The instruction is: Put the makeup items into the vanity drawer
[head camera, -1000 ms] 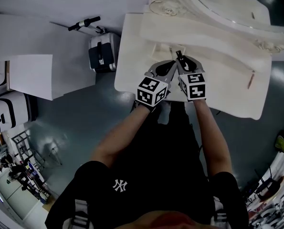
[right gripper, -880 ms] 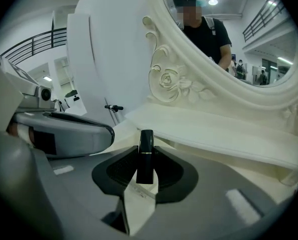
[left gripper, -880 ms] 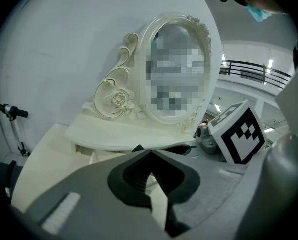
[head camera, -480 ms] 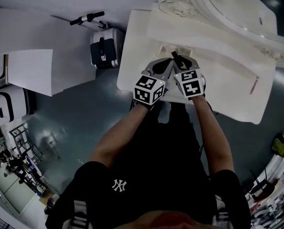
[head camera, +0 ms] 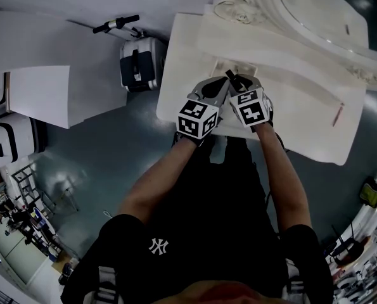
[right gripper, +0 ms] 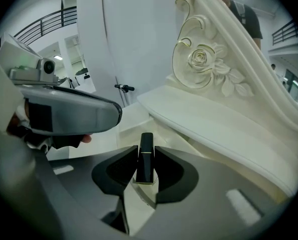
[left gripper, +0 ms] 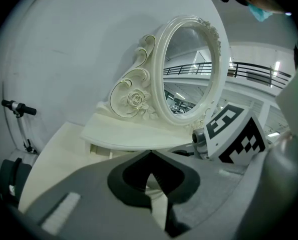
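My right gripper (head camera: 234,84) (right gripper: 145,151) is shut on a black lipstick tube (right gripper: 145,159) with a gold band, which stands upright between the jaws. The lipstick (head camera: 229,76) points at a small drawer (head camera: 234,67) under the raised shelf of the white vanity table (head camera: 182,56). Close on its left, my left gripper (head camera: 221,87) (left gripper: 150,156) is shut with nothing in it, above the tabletop. The drawer front (left gripper: 101,149) also shows in the left gripper view, under the shelf. I cannot make out the inside of the drawer.
An ornate oval mirror (left gripper: 191,74) rises behind the shelf. A thin pinkish pencil (head camera: 336,114) lies on the tabletop to the right. Left of the table stand a black and white case (head camera: 137,65), a scooter handlebar (head camera: 115,24) and a white panel (head camera: 42,97).
The right gripper has carried the lipstick a little forward and left, closer to the small drawer. The left gripper has kept beside it.
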Available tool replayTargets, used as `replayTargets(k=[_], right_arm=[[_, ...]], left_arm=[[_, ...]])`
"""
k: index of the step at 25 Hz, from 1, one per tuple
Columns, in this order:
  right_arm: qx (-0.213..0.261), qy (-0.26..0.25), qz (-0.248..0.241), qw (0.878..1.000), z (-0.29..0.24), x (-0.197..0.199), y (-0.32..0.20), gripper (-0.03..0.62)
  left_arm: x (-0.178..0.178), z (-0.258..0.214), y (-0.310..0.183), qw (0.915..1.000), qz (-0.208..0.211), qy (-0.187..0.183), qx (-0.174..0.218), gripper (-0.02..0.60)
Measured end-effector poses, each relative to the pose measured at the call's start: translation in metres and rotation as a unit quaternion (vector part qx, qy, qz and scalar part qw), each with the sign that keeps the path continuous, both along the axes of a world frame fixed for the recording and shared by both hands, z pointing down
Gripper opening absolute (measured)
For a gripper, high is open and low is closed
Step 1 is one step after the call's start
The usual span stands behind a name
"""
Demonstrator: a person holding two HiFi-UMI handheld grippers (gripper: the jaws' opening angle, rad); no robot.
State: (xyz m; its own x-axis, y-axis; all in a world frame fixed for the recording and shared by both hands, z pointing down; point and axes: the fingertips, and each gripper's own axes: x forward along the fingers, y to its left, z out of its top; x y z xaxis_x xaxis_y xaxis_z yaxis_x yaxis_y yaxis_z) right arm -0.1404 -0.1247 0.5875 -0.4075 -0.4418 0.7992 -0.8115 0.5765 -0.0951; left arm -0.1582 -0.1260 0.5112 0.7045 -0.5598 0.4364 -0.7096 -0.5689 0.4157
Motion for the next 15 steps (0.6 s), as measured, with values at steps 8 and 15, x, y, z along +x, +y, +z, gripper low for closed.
replayTargets(k=[8,15], right_arm=[[-0.005,0.005,-0.007,1.0,-0.002,0.001,0.003,0.133],[0.028,-0.002,0.031,0.999,-0.018,0.02,0.004,0.081]], left_arm=[[0.002,-0.002,0.001,1.0,0.003,0.0,0.002,0.0],[0.016,-0.007,0.006,0.9998,0.019,0.003,0.008,0.0]])
